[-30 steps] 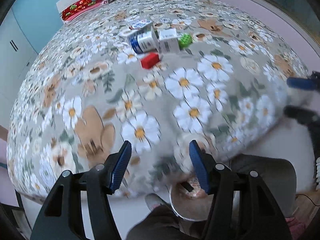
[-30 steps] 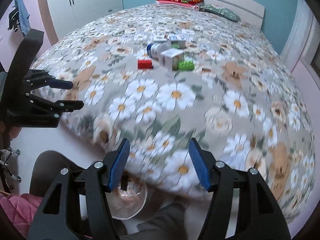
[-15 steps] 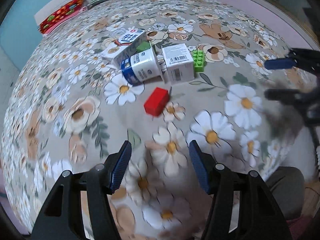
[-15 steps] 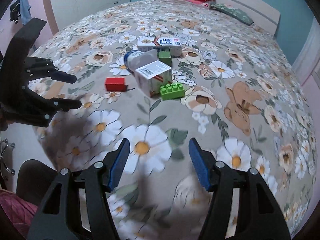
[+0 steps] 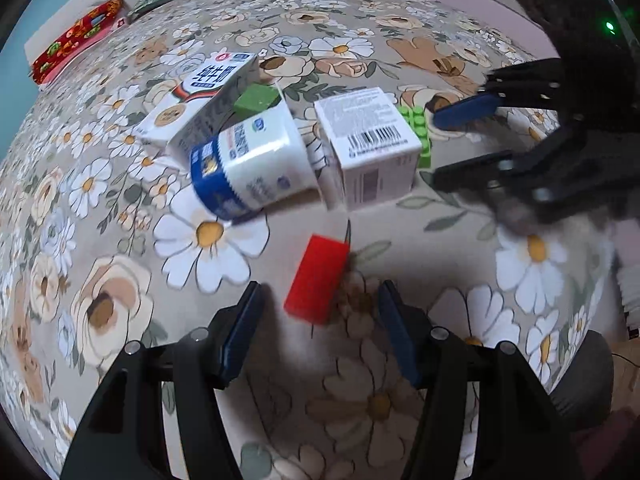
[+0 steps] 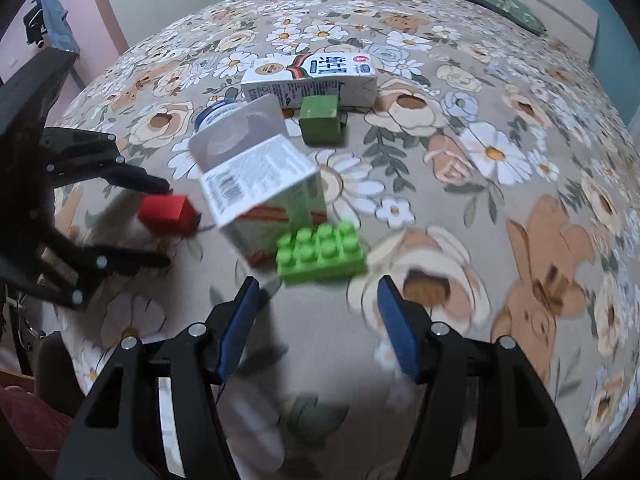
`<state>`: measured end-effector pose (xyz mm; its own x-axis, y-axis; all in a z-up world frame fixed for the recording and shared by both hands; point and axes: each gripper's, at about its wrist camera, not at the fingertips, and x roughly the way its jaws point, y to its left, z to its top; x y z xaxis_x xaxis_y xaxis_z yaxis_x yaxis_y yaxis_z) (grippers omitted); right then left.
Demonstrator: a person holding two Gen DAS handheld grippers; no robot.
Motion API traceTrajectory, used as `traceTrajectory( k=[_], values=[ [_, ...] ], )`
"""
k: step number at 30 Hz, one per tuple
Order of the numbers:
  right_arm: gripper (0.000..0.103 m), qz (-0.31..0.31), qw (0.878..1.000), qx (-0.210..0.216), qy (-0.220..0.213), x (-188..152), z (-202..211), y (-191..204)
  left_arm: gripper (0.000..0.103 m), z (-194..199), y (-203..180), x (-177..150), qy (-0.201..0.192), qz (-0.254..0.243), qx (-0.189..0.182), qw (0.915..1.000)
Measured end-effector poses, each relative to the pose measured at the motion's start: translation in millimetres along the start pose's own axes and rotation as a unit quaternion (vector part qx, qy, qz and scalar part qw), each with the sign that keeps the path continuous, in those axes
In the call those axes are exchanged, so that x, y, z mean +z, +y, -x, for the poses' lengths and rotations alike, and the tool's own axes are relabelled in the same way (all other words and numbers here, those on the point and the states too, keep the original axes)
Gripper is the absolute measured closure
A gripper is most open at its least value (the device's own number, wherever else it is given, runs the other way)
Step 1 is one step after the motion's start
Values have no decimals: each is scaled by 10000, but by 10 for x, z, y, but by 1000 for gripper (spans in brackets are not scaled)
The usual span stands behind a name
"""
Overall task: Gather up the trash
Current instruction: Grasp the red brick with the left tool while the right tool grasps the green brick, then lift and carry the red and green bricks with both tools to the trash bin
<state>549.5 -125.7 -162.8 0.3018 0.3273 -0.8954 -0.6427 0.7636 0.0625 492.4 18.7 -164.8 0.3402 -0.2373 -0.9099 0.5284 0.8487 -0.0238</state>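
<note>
Soft, even daylight fills both views, bright enough for clear colour. The bed point(image 5: 120, 264) bulges with fisheye curve, and black vignette cuts the corners. Motion blur smears the quilt near 6 o'clock and the red block point(image 5: 316, 280). The green brick point(image 6: 322, 256) is soft-edged too. Faint shadows sit under the cartons point(image 5: 368, 148); a pale sheen marks the cup point(image 5: 252, 164).

Two handheld black tongs, blue pads

Left tongs point(image 5: 320, 332) and right tongs point(image 6: 316, 328): black plastic frames, blue pads point(image 5: 244, 332) on the finger insides, silver screws point(image 5: 438, 333) at the joints; green light point(image 5: 609, 26) on the right unit's body; dark trousers point(image 5: 584, 376), red garment point(image 6: 28, 428) at bottom.
</note>
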Motion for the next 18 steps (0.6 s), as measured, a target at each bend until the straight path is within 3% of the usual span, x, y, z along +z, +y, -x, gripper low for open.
traceTrajectory(
  k=[2, 4, 7, 9, 10, 13, 18],
  values=[
    [41, 142, 9999, -4, -10, 76, -53, 5, 41, -27, -5, 22, -6, -24, -22, 10000],
    [41, 190, 9998, -4, 6, 114, -84, 3, 49, -50, -29, 35, -15, -57, -63, 10000],
    [41, 290, 9996, 14, 69, 167, -158, 27, 62, -68, -56, 58, 3, -71, -94, 9999],
    [41, 365, 9993, -39, 62, 156, -172, 54, 77, -80, -70, 76, 31, -39, -117, 9999],
    [46, 408, 9992, -37, 43, 143, -172, 74, 81, -85, -76, 79, 48, -4, -113, 9999],
    [58, 377, 9993, 8, 10, 98, -147, 92, 81, -78, -103, 66, 21, 58, -8, 10000],
    [58, 234, 9997, -57, -65, 6, -23, 109, 81, -13, -152, 30, 15, 186, 118, 9998]
  ],
)
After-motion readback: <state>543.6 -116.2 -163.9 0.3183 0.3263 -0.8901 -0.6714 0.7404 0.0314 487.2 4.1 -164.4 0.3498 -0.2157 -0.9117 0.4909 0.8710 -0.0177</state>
